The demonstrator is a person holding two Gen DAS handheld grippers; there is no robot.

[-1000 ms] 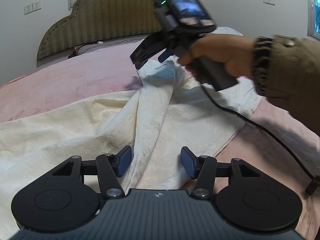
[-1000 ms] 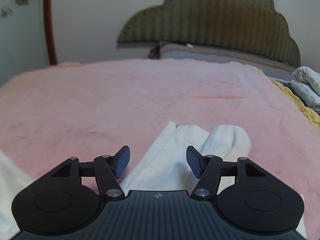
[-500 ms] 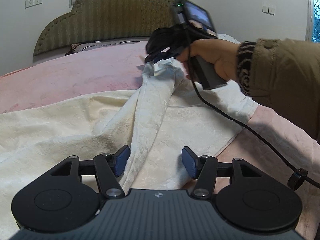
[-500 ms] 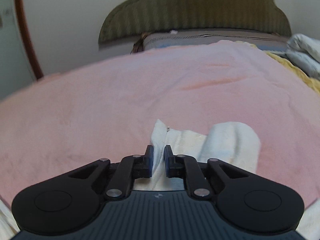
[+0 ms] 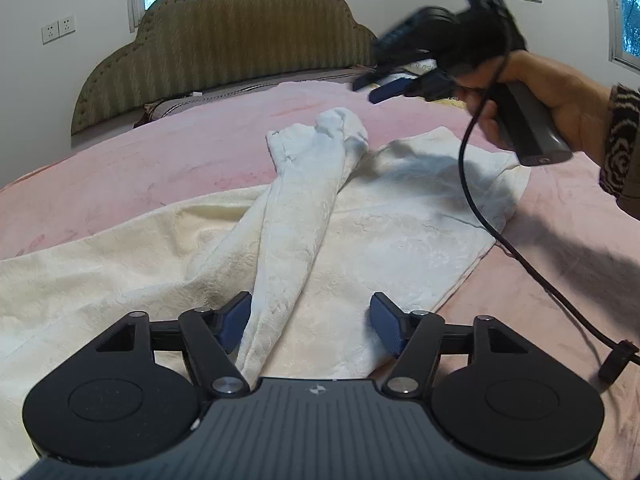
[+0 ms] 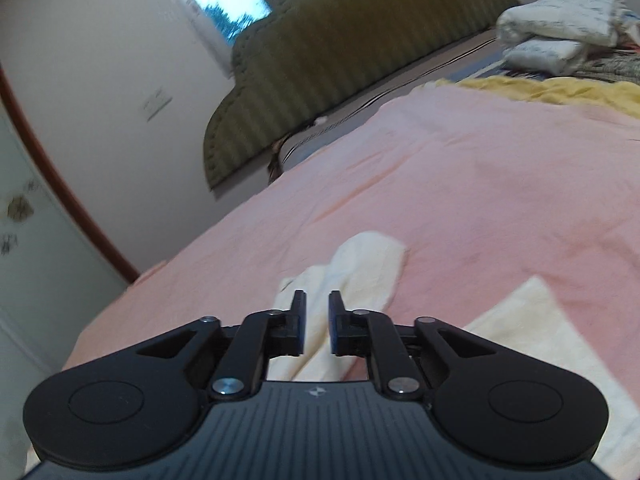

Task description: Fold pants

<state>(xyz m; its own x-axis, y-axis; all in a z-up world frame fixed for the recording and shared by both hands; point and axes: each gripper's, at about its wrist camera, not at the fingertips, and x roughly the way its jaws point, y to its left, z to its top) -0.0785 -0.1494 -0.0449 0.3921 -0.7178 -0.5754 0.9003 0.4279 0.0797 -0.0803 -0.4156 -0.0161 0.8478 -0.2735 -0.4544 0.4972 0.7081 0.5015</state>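
Cream-white pants lie spread on the pink bedspread. One leg runs as a bunched ridge from between my left gripper's jaws up to its cuff. My left gripper is open, low over the cloth, astride that ridge. My right gripper is in the air above and to the right of the cuff, blurred, holding nothing. In the right wrist view my right gripper has its jaws nearly closed with a small gap, above the cuff.
A green padded headboard stands at the far end. Folded white bedding and a yellow blanket lie at the far right. The right gripper's black cable hangs over the pants' right edge. A door frame is at left.
My right gripper shut on the leg's cuff, then let it go and rose up and to the right. The cuff dropped onto the bed. My left gripper stayed open and still.
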